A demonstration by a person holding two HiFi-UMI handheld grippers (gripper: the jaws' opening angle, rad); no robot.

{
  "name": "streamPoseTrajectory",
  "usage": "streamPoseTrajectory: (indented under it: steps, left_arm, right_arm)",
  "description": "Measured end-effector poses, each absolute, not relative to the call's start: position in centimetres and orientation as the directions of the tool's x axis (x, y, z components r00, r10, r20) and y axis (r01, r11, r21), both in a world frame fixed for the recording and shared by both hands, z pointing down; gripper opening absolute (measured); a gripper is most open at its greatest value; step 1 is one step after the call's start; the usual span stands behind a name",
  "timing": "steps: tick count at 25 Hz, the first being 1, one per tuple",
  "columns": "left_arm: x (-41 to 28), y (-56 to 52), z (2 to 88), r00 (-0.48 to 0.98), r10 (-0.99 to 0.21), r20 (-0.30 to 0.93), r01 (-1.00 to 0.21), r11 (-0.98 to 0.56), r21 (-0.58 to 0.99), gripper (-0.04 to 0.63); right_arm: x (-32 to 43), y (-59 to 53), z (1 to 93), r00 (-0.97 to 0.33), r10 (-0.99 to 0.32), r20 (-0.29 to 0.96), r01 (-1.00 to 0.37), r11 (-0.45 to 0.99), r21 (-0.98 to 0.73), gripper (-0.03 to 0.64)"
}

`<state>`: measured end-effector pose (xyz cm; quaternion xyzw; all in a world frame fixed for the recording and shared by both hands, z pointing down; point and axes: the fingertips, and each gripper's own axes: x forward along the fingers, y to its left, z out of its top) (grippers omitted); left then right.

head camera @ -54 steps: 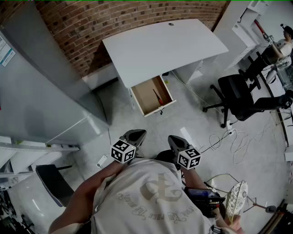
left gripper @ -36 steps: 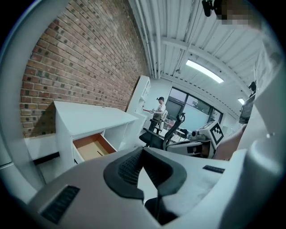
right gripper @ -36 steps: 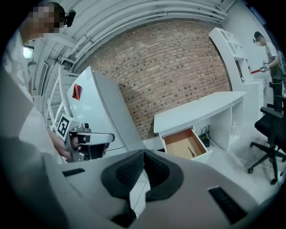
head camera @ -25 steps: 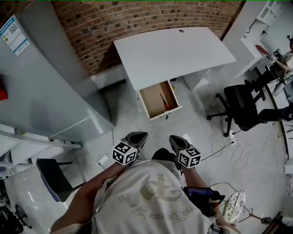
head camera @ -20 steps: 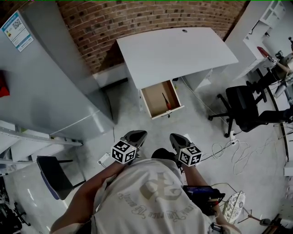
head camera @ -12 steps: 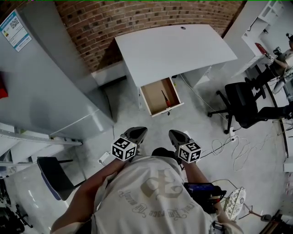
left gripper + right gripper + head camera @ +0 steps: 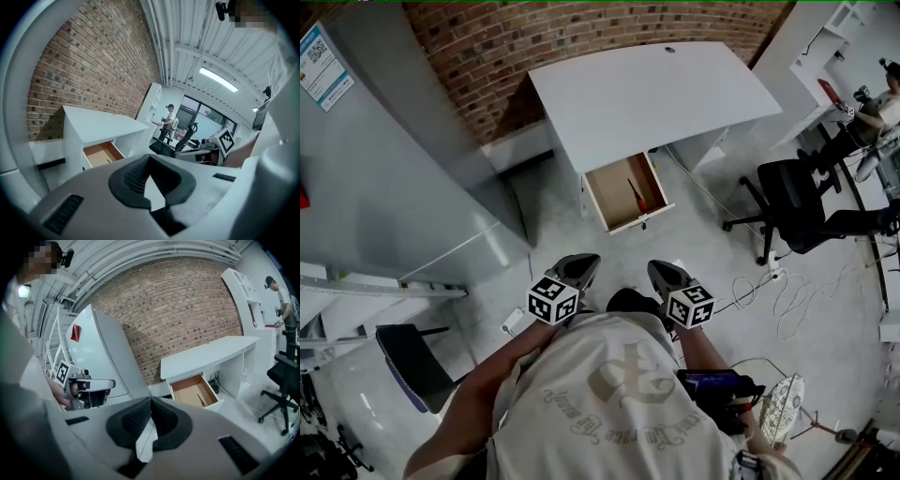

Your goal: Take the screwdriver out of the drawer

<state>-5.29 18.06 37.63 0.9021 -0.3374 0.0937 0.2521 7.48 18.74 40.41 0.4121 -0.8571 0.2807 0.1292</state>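
A white desk (image 7: 652, 94) stands against the brick wall, a few steps ahead of me. Its wooden drawer (image 7: 609, 192) is pulled open. Inside lies a screwdriver (image 7: 635, 194) with a red handle, also seen in the right gripper view as the screwdriver (image 7: 202, 399). My left gripper (image 7: 580, 264) and right gripper (image 7: 662, 270) are held side by side close to my body, well short of the drawer (image 7: 187, 392). Both are shut and hold nothing. In the left gripper view the drawer (image 7: 99, 157) shows, but its contents are hidden.
A tall grey cabinet (image 7: 394, 169) stands left of the desk. A black office chair (image 7: 797, 206) and loose cables (image 7: 778, 291) are on the floor at right. A dark stool (image 7: 408, 366) sits at lower left. A person (image 7: 889, 94) works far right.
The head view has swayed a little. Both grippers stay shut in the same place before my body, and the drawer stays open with the screwdriver inside.
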Motion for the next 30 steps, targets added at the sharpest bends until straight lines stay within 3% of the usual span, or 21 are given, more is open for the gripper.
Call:
streamPoseTrajectory:
  steps: [30]
  left_arm:
    - [-4.9,7.7,39.1,0.723,-0.569,0.391,-0.690,-0.607,0.394,0.020]
  right_arm:
    - [8.5,7.2,42.7,-0.645,-0.589,0.488,-0.764,0.521,-0.380,0.023]
